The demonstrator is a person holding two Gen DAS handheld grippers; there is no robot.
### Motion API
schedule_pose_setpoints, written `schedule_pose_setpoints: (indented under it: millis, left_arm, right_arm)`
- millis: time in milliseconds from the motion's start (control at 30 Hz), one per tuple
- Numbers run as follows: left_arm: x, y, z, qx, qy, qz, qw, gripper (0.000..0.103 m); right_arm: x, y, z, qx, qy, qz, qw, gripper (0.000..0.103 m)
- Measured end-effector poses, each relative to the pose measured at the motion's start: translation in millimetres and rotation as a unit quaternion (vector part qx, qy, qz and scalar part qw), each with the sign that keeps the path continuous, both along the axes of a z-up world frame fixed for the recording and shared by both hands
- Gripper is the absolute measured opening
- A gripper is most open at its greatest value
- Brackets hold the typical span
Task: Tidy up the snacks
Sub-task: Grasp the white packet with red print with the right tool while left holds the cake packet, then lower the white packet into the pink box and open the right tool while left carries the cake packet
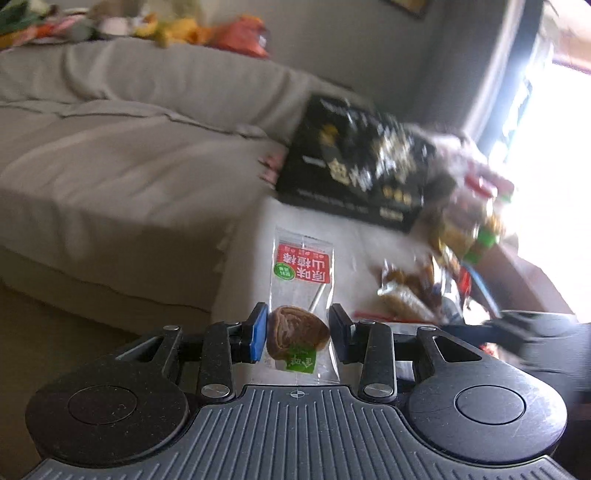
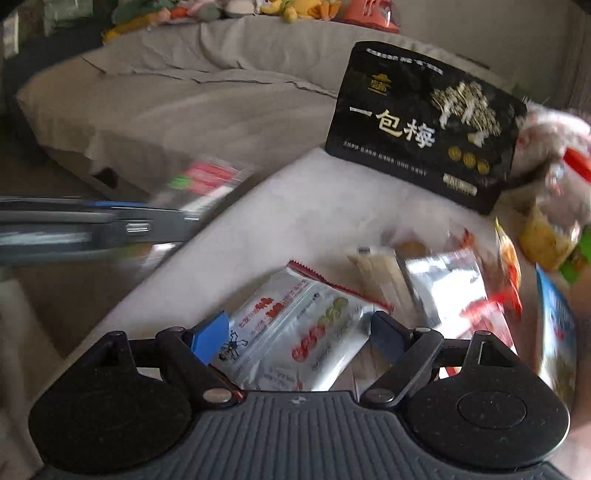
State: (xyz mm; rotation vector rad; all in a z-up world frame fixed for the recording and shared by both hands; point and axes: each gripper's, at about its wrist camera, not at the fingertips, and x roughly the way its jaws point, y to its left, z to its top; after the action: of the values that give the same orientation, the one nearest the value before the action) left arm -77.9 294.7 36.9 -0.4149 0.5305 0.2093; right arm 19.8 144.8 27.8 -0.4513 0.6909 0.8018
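In the left wrist view my left gripper (image 1: 298, 334) is closed around a clear hawthorn lollipop packet (image 1: 301, 291) with a red label, holding it at the brown candy end. That same packet shows blurred at the left of the right wrist view (image 2: 207, 181), off the table edge. In the right wrist view my right gripper (image 2: 297, 336) is open, its fingers on either side of a silver snack packet (image 2: 295, 332) lying on the white table (image 2: 280, 206). Whether the pads touch the silver packet I cannot tell.
A black box with gold lettering (image 2: 424, 129) stands at the table's back. A heap of mixed snack bags (image 2: 480, 266) fills the right side. A grey sofa (image 1: 110, 147) lies behind and to the left, with plush toys (image 2: 221, 9) on its back.
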Motion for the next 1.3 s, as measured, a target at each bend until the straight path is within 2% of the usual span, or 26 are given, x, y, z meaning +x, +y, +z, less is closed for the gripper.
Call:
schedule_pose_setpoints:
  millis: [100,167,300,433,500,633,700,800,833,900,1000,1167,1233,1300]
  left_arm:
    - [-19,-2,5,-0.006,-0.011,0.014,0.9998,0.041]
    - [-28,-8,6,-0.011,-0.015,0.009,0.9998,0.041]
    - [-43,-24,6,-0.027,-0.026,-0.008,0.9993,0.041]
    - [-53,-36,-5,-0.039,-0.016,0.002,0.9991,0.041]
    - [-55,-37,-11,-0.050,-0.007,0.005,0.9987,0.041]
    - [-55,-36,-19,-0.060,0.008,0.024,0.9979,0.041]
    - [-56,-37,-18,-0.054,0.013,0.027,0.9981,0.041]
    - [-60,-39,-15,-0.051,0.020,0.028,0.9981,0.041]
    - [-62,-41,-13,-0.049,0.023,0.028,0.9982,0.041]
    - [-65,-44,-10,-0.047,0.026,0.024,0.9982,0.041]
    - [-66,-53,-8,-0.047,0.026,0.005,0.9985,0.041]
    - [-54,-91,-3,-0.055,0.024,-0.067,0.9960,0.041]
    - [-46,-114,1,-0.055,0.027,-0.111,0.9920,0.041]
    - [-37,-142,3,-0.054,0.034,-0.164,0.9844,0.041]
  right_arm:
    - [-5,10,-3,-0.008,-0.036,-0.007,0.999,0.087]
    - [-10,6,-3,-0.013,-0.039,0.001,0.999,0.087]
    - [-15,-29,-5,-0.016,-0.034,0.027,0.999,0.087]
    - [-22,-62,-5,-0.043,-0.081,0.040,0.995,0.087]
    - [-24,-71,4,-0.028,-0.073,0.054,0.995,0.087]
    - [-24,-57,17,0.003,-0.059,0.073,0.996,0.087]
    - [-21,-38,10,0.001,-0.070,0.078,0.995,0.087]
    - [-9,-7,-12,-0.038,-0.078,0.094,0.992,0.087]
    - [-7,-7,-12,-0.025,-0.087,0.093,0.992,0.088]
    - [-5,-11,-8,-0.029,-0.064,0.096,0.993,0.076]
    - [-12,-41,8,-0.007,-0.028,0.111,0.993,0.076]
    - [-33,-131,37,0.014,-0.042,0.103,0.994,0.076]
    - [-38,-174,44,0.017,-0.049,0.082,0.995,0.076]
    - [-41,-220,50,0.020,-0.057,0.050,0.997,0.076]
